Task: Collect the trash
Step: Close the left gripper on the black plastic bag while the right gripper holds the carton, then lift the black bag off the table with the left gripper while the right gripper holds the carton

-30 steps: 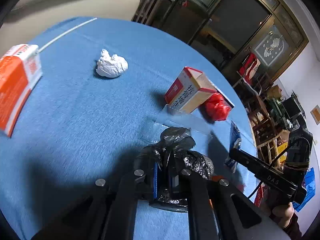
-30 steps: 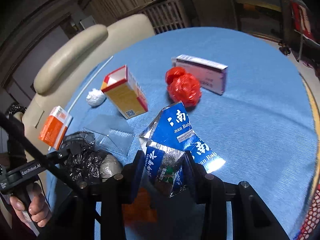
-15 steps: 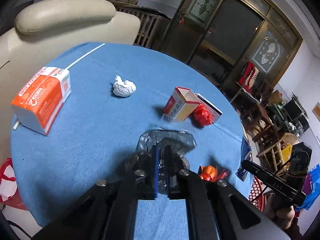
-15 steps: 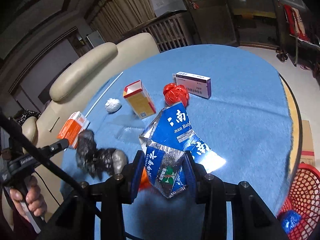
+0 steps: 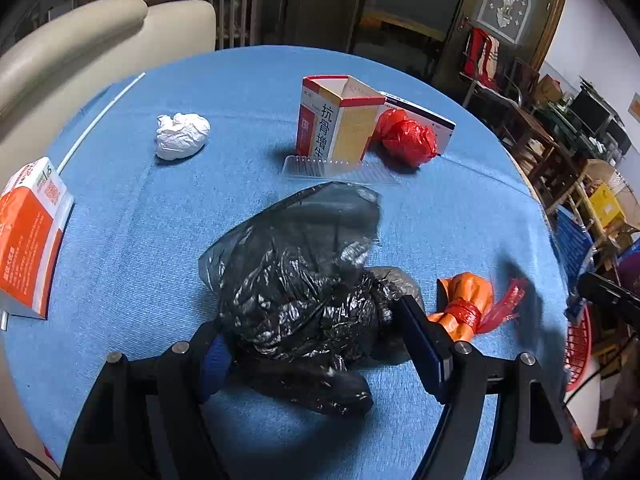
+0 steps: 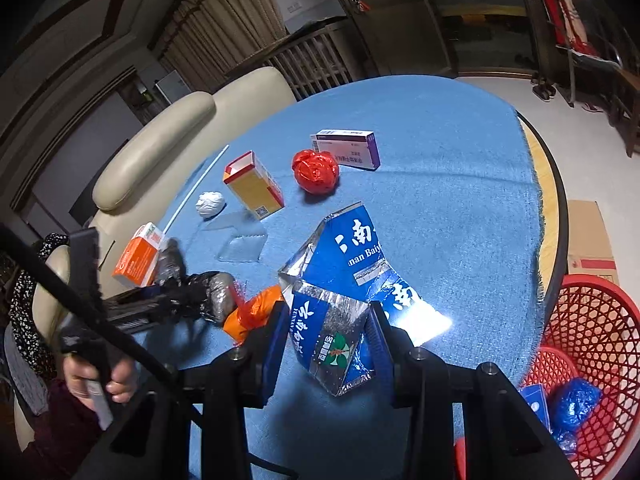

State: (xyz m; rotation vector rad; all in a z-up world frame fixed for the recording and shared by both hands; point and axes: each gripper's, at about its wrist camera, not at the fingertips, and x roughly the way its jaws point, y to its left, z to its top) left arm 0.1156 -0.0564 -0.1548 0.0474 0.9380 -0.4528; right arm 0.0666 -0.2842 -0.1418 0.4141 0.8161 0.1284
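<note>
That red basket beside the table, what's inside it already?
The red basket holds a crumpled blue plastic wad and a small blue packet. Its lower part runs out of the picture and behind the right gripper, so anything deeper is hidden.

I see open blue cloth [image 6: 460, 184] at 1 o'clock | red basket [image 6: 592, 320] blocks 4 o'clock | boxes crowd 11 o'clock
</note>
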